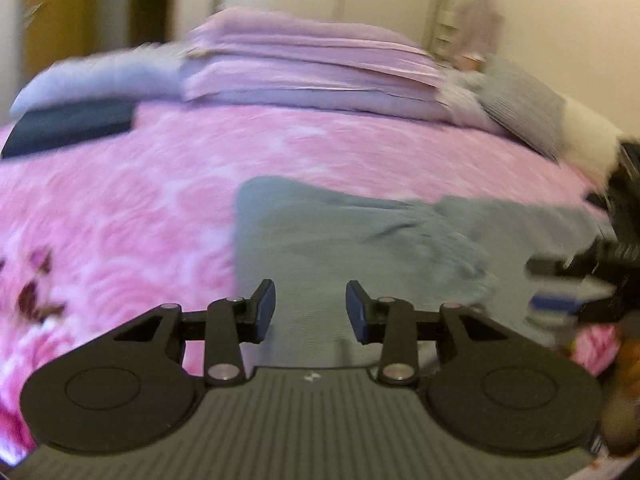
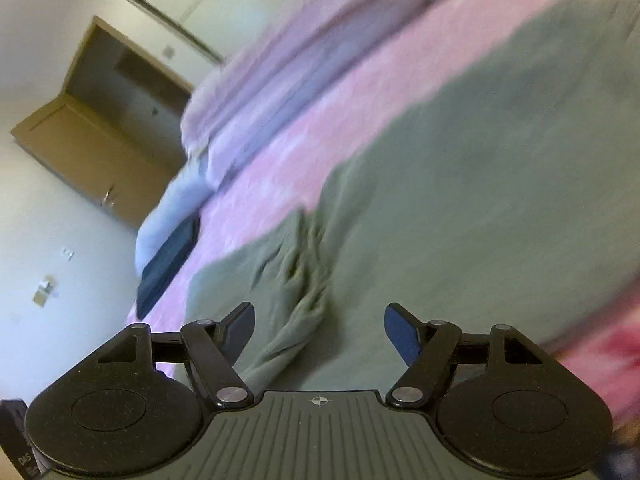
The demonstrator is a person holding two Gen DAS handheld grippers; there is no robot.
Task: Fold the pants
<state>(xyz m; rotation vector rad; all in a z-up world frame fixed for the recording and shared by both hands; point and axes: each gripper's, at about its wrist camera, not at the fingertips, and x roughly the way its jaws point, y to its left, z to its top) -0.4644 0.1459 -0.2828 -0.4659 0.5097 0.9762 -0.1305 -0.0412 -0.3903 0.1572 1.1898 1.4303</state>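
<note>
Right now the grey pants (image 1: 360, 240) lie spread on the pink bedspread (image 1: 140, 208), their left edge straight, with open pink cover beyond it. Past them, folded lilac blankets (image 1: 312, 68) line the far side. Left claw (image 1: 311, 312) hovers over the pants, jaws apart, nothing between. Right claw (image 2: 320, 332) likewise gapes empty above bunched folds.

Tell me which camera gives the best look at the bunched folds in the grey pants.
The right wrist view. There the bunched folds run up the middle of the grey pants, just ahead of the open right gripper. The left wrist view shows the ridge farther off and more blurred.
</note>
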